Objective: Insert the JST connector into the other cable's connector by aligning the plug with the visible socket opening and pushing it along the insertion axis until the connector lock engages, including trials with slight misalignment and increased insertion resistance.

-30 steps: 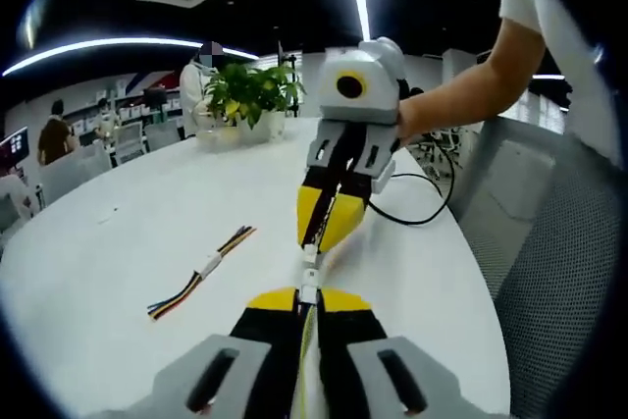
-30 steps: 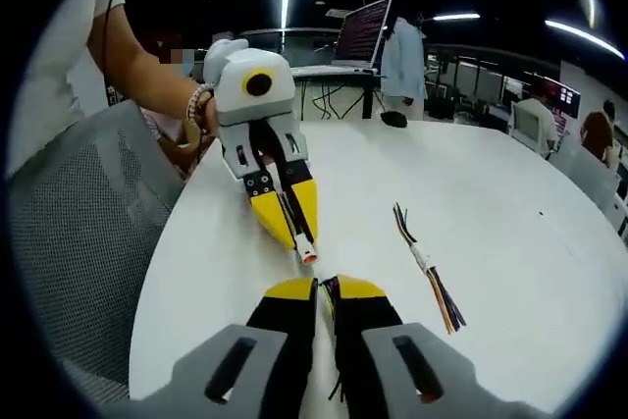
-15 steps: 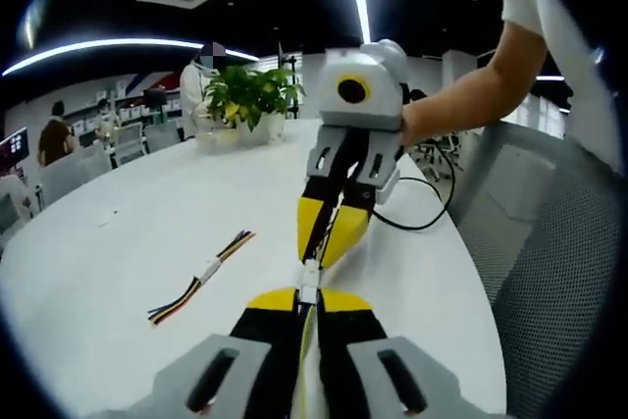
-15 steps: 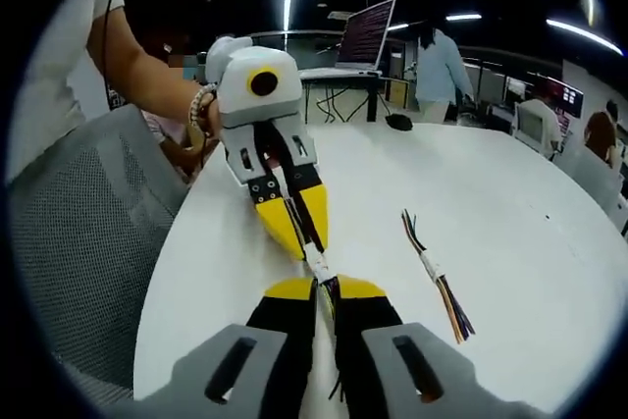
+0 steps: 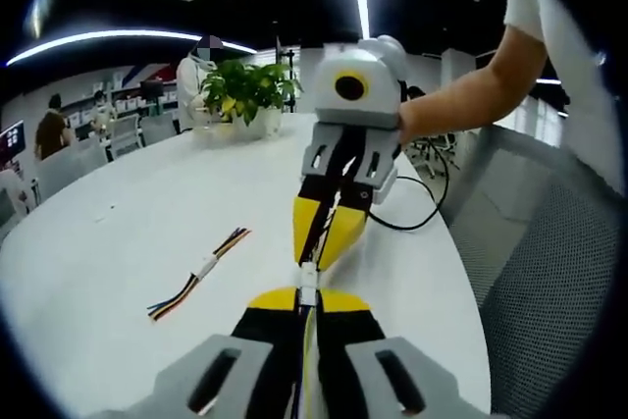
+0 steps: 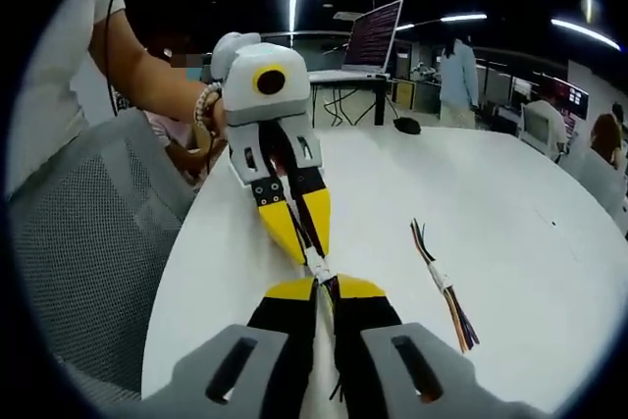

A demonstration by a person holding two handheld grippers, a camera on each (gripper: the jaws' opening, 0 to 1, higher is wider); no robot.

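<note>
Both grippers meet tip to tip above the white table (image 5: 118,233). Left gripper (image 5: 308,293) is clamped narrow on its cable; right gripper (image 6: 326,288) likewise. The white connector (image 5: 308,275) sits between the tips, joint too small to judge.

Risk: slight tilt could jam the plug, or hard pushing could slip a cable through the jaws.

Spare wire bundle (image 5: 199,274) lies left, apart; plant (image 5: 247,90) far. Nothing blocks.
</note>
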